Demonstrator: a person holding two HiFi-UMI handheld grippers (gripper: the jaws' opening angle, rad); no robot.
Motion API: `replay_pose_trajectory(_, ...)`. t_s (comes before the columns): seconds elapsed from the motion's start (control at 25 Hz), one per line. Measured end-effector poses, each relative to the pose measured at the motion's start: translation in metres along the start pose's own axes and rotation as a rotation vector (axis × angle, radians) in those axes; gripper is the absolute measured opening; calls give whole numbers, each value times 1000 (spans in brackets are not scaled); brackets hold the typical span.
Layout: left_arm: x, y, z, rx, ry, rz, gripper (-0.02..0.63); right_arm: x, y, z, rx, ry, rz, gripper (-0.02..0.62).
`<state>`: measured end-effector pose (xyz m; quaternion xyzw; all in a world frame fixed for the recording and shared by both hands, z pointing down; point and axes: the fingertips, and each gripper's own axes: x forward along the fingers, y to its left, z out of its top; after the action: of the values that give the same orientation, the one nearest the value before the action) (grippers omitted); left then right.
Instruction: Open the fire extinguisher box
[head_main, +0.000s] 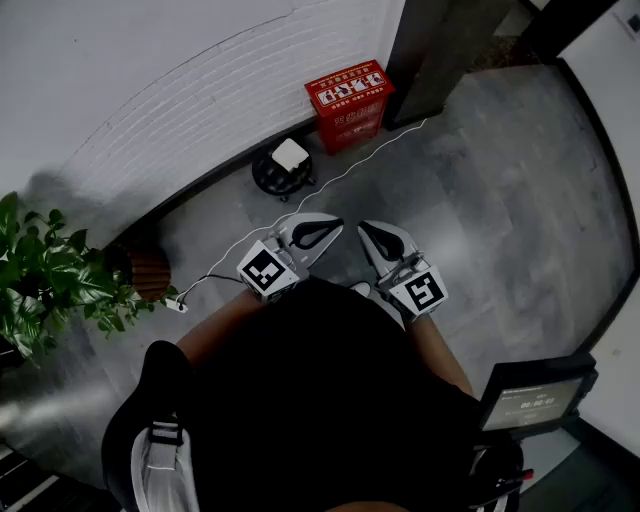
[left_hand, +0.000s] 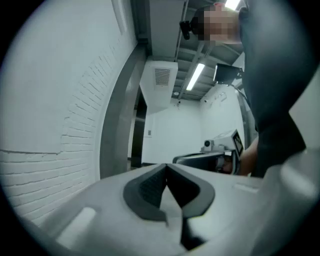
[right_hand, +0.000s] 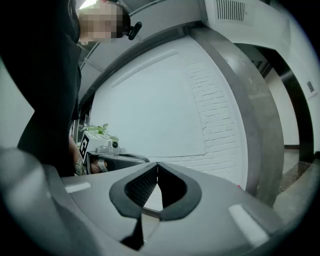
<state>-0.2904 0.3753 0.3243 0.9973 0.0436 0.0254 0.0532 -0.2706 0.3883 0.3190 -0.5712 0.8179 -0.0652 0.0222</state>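
Observation:
The red fire extinguisher box (head_main: 349, 103) stands on the grey floor against the white brick wall, far ahead of me, lid closed. My left gripper (head_main: 325, 231) and right gripper (head_main: 372, 236) are held side by side close to my body, well short of the box. Both are shut with nothing between the jaws; in the left gripper view the pads (left_hand: 150, 187) meet at the tips, and the right gripper (right_hand: 157, 166) looks the same. The box does not show in either gripper view, which look up at wall and ceiling.
A round black base with a white block (head_main: 284, 166) sits left of the box, with a white cable (head_main: 340, 175) trailing across the floor. A potted plant (head_main: 50, 280) stands at the left. A dark pillar (head_main: 432, 50) rises right of the box. A screen device (head_main: 535, 395) is at lower right.

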Motion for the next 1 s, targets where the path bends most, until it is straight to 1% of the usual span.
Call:
replay_pose_trajectory(0.24,33,-27,7,-4,-11,22,2,-35,-17,-1,7,3,13,9)
replay_pose_trajectory(0.36,47,-37,4,0,-1,36,2,-51,-29,-1,11,6,12,9)
replay_pose_trajectory(0.44,58,-45,8,3,-5,35,2,-60,-37,0,19,0,11,9)
replay_pose_trajectory(0.56,68,-49,5,5,12,46,2,-67,-45,-1,31,-3,12,9)
replay_pose_trajectory(0.68,73,-45,6,5,34,57,2,-66,-50,0,39,-7,21,9)
replay_pose_trajectory(0.8,78,-34,6,-2,37,71,2,-60,-59,-2,50,-5,28,9)
replay_pose_trajectory(1.0,92,1,1,-14,25,74,2,-37,-83,-8,46,17,35,9)
